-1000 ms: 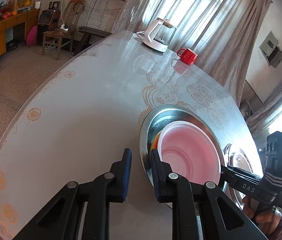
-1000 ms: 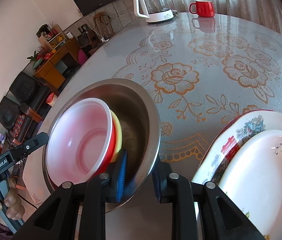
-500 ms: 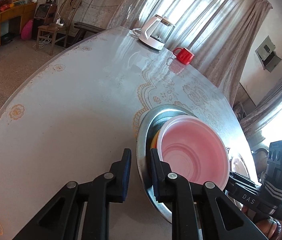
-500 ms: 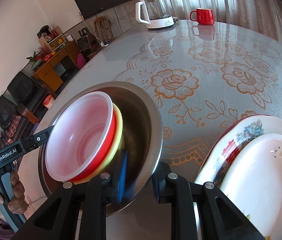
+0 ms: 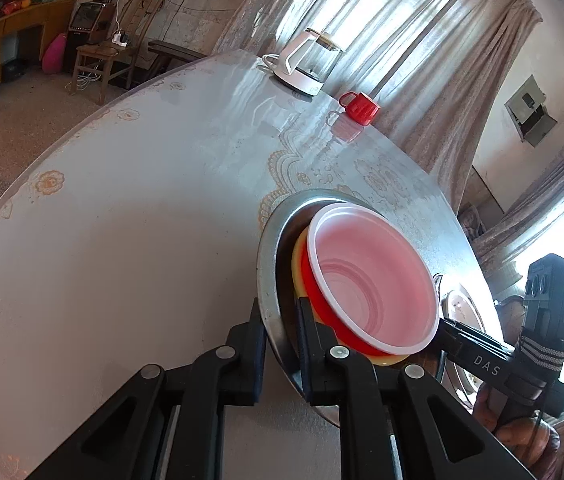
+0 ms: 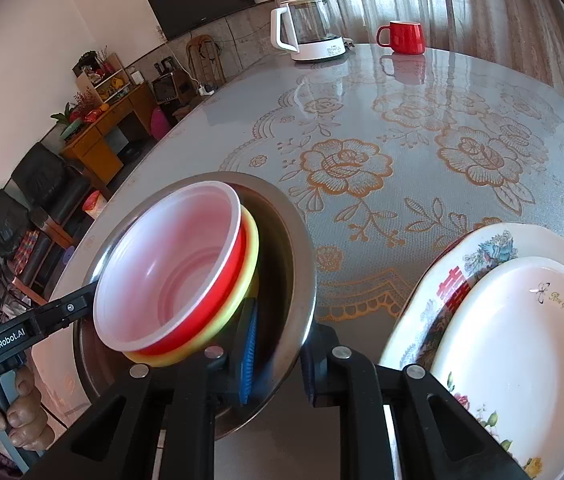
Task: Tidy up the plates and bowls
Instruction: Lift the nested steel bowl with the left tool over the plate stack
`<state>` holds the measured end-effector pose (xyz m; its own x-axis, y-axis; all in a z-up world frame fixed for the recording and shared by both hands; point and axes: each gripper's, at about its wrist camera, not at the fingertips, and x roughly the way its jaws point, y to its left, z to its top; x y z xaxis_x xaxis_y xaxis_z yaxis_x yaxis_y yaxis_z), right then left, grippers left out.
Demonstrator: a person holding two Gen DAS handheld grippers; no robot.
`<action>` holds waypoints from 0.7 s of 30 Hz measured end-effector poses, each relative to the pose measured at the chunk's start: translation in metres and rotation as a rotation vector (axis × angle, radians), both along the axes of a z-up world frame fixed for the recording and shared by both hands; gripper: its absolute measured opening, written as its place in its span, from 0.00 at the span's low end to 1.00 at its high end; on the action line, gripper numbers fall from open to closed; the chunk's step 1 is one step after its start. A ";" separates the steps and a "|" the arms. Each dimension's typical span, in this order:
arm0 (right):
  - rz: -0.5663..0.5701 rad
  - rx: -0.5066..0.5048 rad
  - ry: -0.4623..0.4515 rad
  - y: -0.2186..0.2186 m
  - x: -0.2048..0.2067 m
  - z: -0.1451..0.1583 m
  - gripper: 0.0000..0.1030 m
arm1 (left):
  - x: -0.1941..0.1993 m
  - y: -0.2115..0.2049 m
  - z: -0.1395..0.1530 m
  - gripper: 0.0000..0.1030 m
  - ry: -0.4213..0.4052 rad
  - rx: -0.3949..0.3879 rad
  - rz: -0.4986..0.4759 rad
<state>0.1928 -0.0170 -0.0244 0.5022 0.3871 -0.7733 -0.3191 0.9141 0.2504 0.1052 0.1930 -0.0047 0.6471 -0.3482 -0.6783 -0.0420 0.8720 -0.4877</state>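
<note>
A steel basin holds a yellow bowl with a red bowl nested in it. My left gripper is shut on the basin's near rim, one finger outside and one inside. My right gripper is shut on the opposite rim in the same way. Both hold the basin tilted above the table. A white plate lies on a flowered plate at the right.
The round table has a glossy floral cover. A white kettle and a red mug stand at its far edge. Chairs and a wooden cabinet stand beyond the table on the left.
Both grippers have lifted the basin with the stacked bowls off the table and tilted it. The bowls have slid slightly inside it.
</note>
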 end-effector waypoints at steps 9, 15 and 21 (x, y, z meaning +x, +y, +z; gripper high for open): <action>0.042 -0.009 -0.037 0.007 -0.018 0.004 0.15 | -0.028 -0.001 0.001 0.15 -0.032 0.030 0.011; 0.047 0.009 -0.045 0.003 -0.032 0.006 0.15 | -0.038 -0.003 0.010 0.15 -0.070 0.039 0.003; 0.038 0.036 -0.086 -0.006 -0.048 0.023 0.16 | -0.041 -0.009 0.022 0.15 -0.108 0.035 -0.022</action>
<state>0.1446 -0.0226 -0.0016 0.5503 0.4338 -0.7134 -0.3751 0.8918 0.2530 0.0638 0.1840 0.0172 0.7094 -0.3405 -0.6171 0.0284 0.8887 -0.4577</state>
